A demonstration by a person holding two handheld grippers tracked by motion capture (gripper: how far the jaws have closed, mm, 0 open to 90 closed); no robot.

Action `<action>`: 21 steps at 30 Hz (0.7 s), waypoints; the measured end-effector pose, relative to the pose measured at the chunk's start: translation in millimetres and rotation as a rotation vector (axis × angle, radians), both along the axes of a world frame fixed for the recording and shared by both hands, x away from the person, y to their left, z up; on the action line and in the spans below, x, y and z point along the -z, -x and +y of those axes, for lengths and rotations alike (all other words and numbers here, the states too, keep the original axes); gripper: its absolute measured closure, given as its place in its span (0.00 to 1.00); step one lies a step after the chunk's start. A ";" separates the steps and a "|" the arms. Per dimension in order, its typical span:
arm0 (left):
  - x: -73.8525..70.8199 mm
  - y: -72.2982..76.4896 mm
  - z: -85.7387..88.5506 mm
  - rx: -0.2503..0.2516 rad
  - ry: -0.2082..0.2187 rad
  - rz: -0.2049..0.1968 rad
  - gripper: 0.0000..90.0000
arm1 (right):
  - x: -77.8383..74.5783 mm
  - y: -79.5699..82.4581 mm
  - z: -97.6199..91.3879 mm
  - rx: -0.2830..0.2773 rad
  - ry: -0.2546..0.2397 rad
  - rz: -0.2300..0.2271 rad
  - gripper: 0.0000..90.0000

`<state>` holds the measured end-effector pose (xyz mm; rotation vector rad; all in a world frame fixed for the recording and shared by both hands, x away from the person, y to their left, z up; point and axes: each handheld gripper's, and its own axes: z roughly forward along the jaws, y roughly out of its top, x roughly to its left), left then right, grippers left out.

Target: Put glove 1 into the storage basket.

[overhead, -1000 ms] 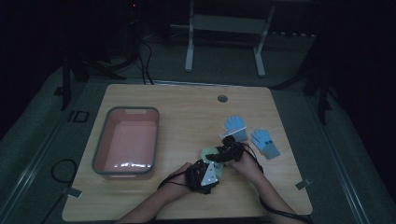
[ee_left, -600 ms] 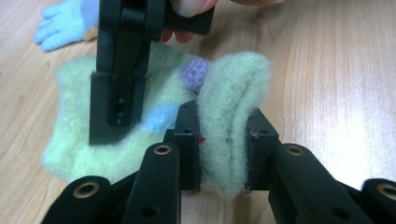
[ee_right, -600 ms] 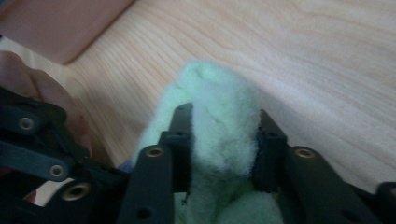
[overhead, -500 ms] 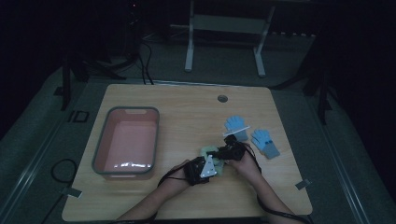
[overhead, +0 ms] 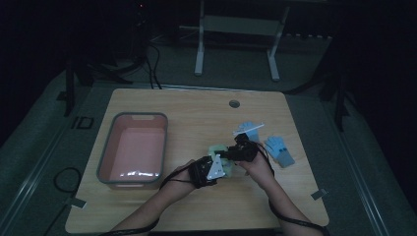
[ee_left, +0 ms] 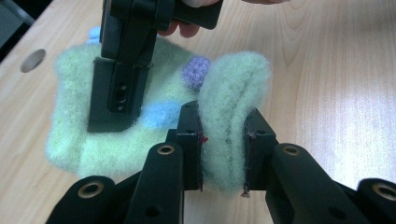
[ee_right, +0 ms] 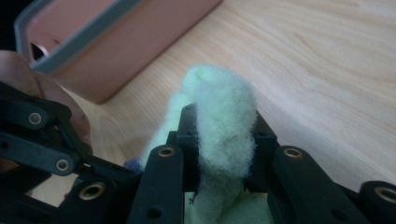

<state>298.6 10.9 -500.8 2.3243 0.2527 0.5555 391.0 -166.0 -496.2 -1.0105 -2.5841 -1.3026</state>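
A pale green fuzzy cloth piece [overhead: 217, 149] with a purple dot [ee_left: 196, 70] and a blue dot [ee_left: 156, 114] hangs between both grippers just above the table, right of the pink bin. My left gripper [ee_left: 223, 126] is shut on one bunched fold of it [ee_left: 233, 84]. My right gripper [ee_right: 224, 126] pinches another fold [ee_right: 219, 93]; its jaws have just been closing on the fabric. In the high view the left gripper [overhead: 221, 166] and right gripper [overhead: 230, 154] meet tip to tip over the cloth. The right gripper's jaw also shows in the left gripper view.
A pink bin [overhead: 133, 117] with a grey rim stands at the table's left. Two light blue gloves [overhead: 280, 150] [overhead: 246, 130] lie to the right of the hands. A round hole [overhead: 234, 103] sits near the table's far edge.
Both grippers have shut on the green cloth and lifted a little off the table with it; the hands have drawn slightly closer together.
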 end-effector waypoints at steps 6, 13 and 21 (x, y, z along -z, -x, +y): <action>-13.7 -0.1 8.6 -0.009 -0.015 -0.027 0.82 | -15.1 -0.8 7.7 0.003 -0.026 -0.017 0.81; -23.3 0.8 25.0 -0.031 -0.014 -0.030 0.83 | -30.2 -0.8 26.3 -0.014 -0.024 -0.040 0.81; -38.6 3.5 45.0 -0.047 -0.047 -0.052 0.83 | -41.4 -2.6 47.1 -0.034 -0.042 -0.049 0.81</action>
